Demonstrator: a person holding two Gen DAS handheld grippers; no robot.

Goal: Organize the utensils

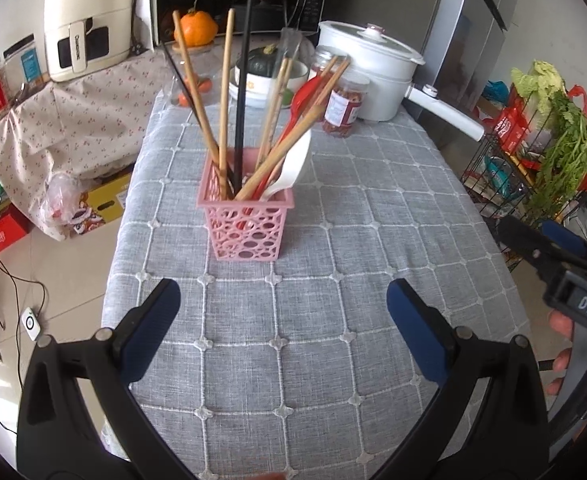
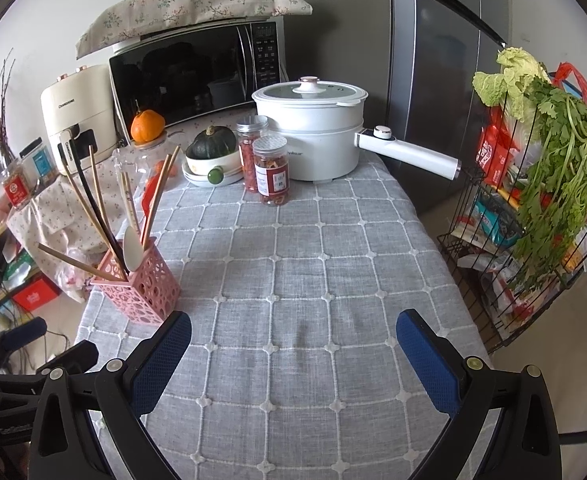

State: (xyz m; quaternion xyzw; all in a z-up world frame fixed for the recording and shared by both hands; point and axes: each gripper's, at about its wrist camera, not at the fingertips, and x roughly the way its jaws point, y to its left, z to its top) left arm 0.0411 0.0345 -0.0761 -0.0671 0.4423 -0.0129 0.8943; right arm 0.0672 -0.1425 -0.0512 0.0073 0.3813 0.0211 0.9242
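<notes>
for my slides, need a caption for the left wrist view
Open left gripper faces a pink basket of chopsticks and spoons on the grey tablecloth.

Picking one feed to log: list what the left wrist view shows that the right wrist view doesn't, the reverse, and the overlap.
Left wrist only: the red spoon plainly in the pink basket, and the open left gripper.
Right wrist only: the microwave's cloth cover and the open right gripper.
Both: basket, chopsticks, white spoon, white pot, checked tablecloth.

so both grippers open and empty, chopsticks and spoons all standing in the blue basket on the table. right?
One thing is off: the basket is pink, not blue, as the left wrist view shows. Otherwise yes: left gripper and right gripper are open and empty, and the chopsticks and spoons stand in it.
</notes>
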